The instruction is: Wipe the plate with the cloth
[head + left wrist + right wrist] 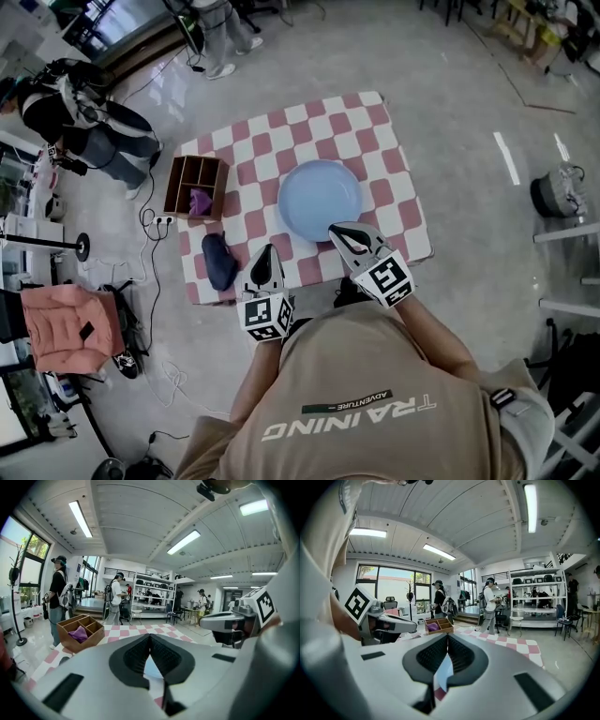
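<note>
Pale blue round plate (321, 199) sits centre frame on the red-and-white checked mat (375, 122). Dark blue cloth (219, 260) lies lower left, untouched. Left gripper (266, 251) and right gripper (337, 231) are both clenched and empty, evidently positioned for approach.

I see the plate (320, 199) mid-mat (375, 131), on the floor (469, 112). The box (176, 187) sits at the mat's left edge, a rag (200, 201) inside; a cloth (220, 261) lies nearer me.
</note>
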### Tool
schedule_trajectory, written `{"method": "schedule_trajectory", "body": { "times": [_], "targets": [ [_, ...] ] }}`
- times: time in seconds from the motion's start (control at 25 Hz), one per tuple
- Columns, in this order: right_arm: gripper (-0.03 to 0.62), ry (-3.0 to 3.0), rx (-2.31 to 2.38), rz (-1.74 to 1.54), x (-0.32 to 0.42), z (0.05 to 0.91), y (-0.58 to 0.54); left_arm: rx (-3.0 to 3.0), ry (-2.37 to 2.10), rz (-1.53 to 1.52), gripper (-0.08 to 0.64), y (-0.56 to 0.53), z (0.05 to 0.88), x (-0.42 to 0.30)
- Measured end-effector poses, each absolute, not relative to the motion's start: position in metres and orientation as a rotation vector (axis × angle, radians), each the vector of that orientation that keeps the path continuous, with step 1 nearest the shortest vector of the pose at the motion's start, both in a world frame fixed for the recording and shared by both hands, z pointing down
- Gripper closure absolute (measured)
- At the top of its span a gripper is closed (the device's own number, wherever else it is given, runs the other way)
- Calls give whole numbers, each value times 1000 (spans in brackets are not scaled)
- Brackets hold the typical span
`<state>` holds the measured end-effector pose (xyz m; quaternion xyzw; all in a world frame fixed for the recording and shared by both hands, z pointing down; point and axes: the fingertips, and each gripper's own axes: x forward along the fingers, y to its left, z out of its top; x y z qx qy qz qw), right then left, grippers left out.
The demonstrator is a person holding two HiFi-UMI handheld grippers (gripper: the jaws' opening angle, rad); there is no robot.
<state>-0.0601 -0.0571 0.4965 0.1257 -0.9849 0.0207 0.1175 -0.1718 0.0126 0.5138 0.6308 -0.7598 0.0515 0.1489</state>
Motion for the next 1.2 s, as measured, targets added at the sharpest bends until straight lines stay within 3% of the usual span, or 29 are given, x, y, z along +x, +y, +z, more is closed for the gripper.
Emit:
{"method": "schedule_trajectory", "body": {
  "times": [0.64, 1.2],
  "targets": [
    [575, -2889, 262, 119, -74, 507, -91, 1733, -2233, 205, 546, -18, 513, -181],
    [575, -2882, 278, 56, -105, 489, -97, 1701, -2242, 214, 545, -11, 522, -231]
  ]
}}
